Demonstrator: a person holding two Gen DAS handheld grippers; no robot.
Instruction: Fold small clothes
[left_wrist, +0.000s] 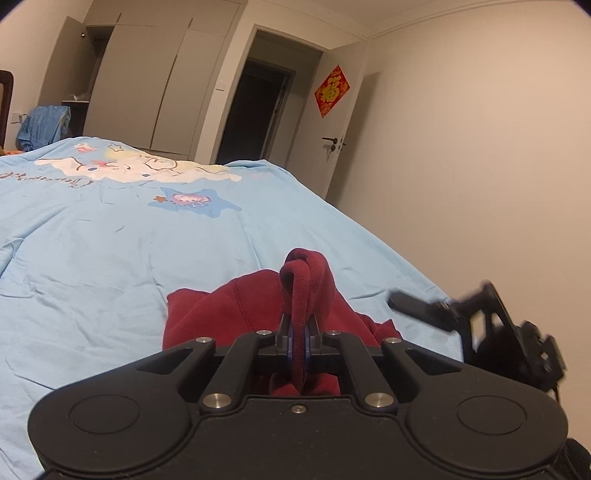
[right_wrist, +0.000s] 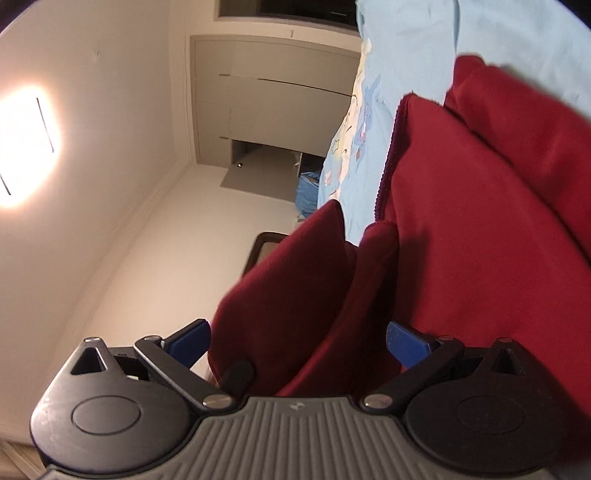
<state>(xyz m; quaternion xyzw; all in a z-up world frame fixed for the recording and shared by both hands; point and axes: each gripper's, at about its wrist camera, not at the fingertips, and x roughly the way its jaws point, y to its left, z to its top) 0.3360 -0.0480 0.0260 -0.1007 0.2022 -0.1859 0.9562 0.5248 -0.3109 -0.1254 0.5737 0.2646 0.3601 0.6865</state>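
One garment (left_wrist: 255, 306), dark red, lies bunched on the bed (left_wrist: 110, 251), no neat fold showing yet. Left gripper (left_wrist: 297, 332) jaws clench a fold of it; right gripper (right_wrist: 295, 343) jaws are spread wide around cloth, gripping nothing.

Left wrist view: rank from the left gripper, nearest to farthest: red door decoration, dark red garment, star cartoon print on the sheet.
1. dark red garment: pinched in the left gripper, bunched just ahead on the bed.
2. star cartoon print: mid-bed, ahead and slightly left.
3. red door decoration: on the open door beyond the bed, upper right.
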